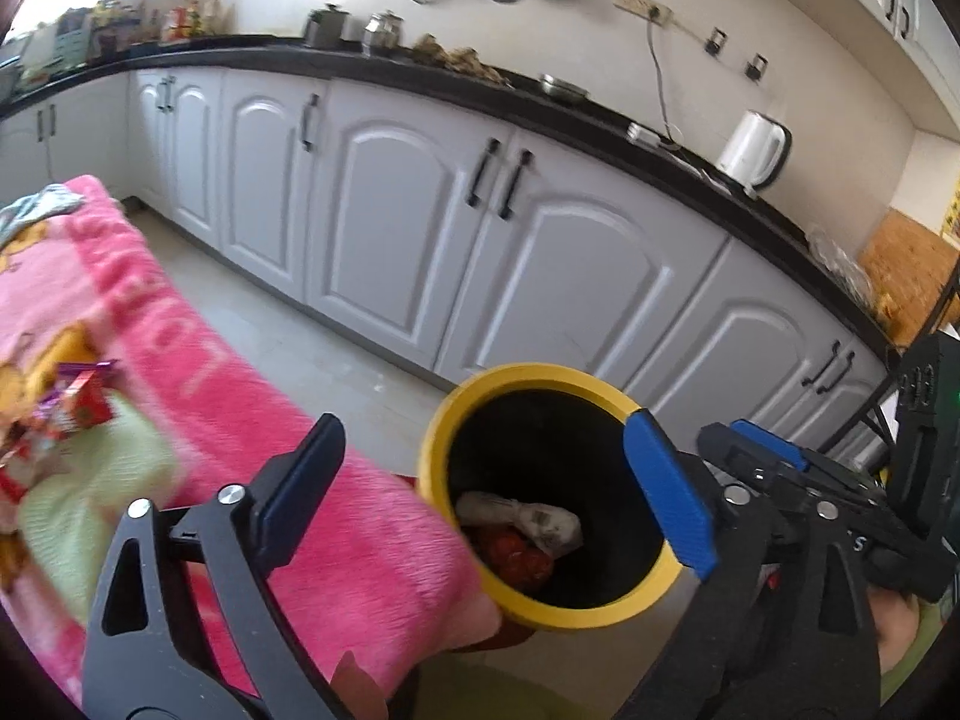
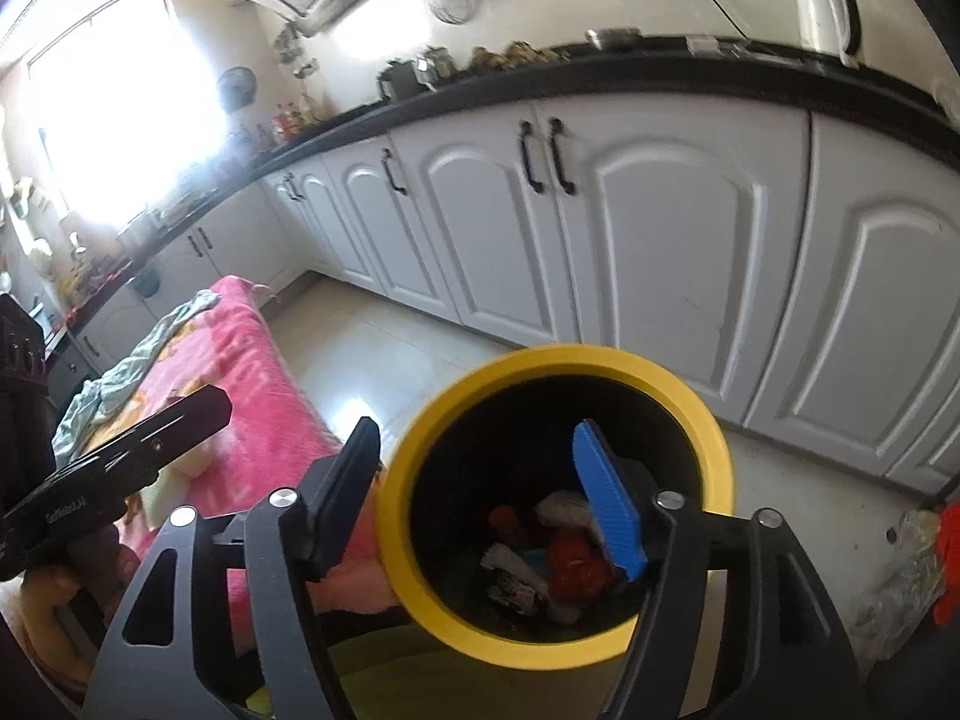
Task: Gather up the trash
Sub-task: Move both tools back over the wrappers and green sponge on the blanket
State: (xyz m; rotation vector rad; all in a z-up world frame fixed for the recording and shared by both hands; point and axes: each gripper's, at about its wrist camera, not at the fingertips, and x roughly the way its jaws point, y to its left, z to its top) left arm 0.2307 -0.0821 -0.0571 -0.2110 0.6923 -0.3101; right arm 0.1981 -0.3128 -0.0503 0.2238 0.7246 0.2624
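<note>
The fingers of the left gripper (image 1: 480, 492) are spread wide with nothing between the pads, and those of the right gripper (image 2: 486, 498) are likewise parted and empty. No earlier moment is shown, so only this open stance is reported.

Both grippers are held over the yellow-rimmed bin (image 1: 447, 420), which stands on the floor just beside the pink blanket (image 1: 336, 516). In the right wrist view the bin (image 2: 600, 360) fills the centre, its blue pad hanging inside the rim at about 3 o'clock of the opening.

Inside the bin, crumpled trash (image 2: 540, 558) is seen: white paper and red wrappers, at least four pieces, though an exact count cannot be made in the dark interior. One bin is counted, and two grippers.

More trash remains outside: a cluster of bright wrappers (image 1: 66, 414) lies on the blanket at 9 o'clock of the left wrist view; their number cannot be settled because of blur. A pale cloth (image 2: 120, 378) is draped farther along the blanket.

The wrappers are judged light, thin, crinkly and somewhat slippery, not fragile. A pinch across a bunched fold, rather than a flat edge, is judged the surest hold, since the soft blanket beneath would give under the pads.
</note>
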